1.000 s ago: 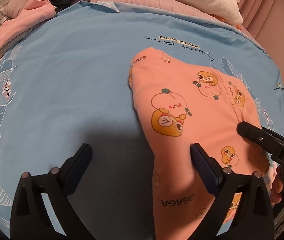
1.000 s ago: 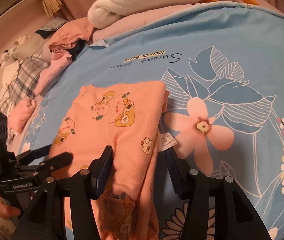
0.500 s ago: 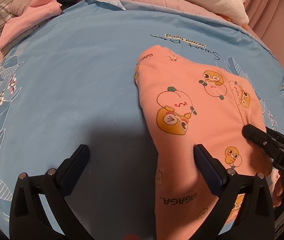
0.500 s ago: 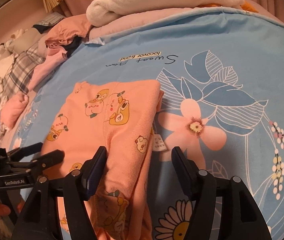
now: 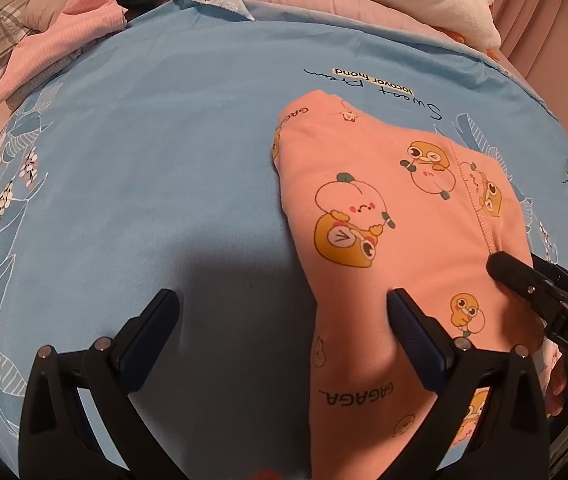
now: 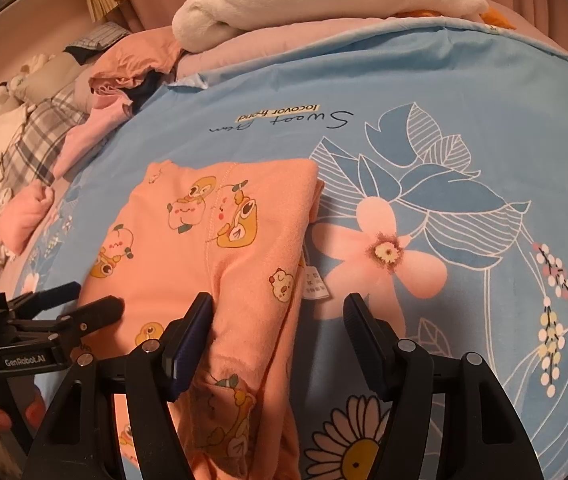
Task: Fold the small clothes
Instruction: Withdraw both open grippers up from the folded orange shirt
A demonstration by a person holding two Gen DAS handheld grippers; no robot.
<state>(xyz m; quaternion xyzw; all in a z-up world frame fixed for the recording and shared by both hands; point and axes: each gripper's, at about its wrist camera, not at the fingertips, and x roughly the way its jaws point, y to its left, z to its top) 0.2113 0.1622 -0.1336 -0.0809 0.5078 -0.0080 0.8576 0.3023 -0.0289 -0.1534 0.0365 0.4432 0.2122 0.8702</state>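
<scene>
Right tongs [image 6: 278,342] have just been opening, pads now off the peach garment [image 5: 395,216] that lies folded on the blue bedsheet [image 5: 144,160], while my left tongs [image 5: 280,344] hang apart over its near-left edge, probably lining up my next fold.

Peach cartoon-print garment [image 5: 399,240] lies folded flat on the blue floral sheet [image 5: 144,168]

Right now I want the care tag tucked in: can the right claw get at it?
Probably yes. The tag lies exposed at the garment's edge on the sheet, just ahead of the right claw, whose jaws have just been opening. Nothing covers it; the left claw sits off to the other side.
</scene>
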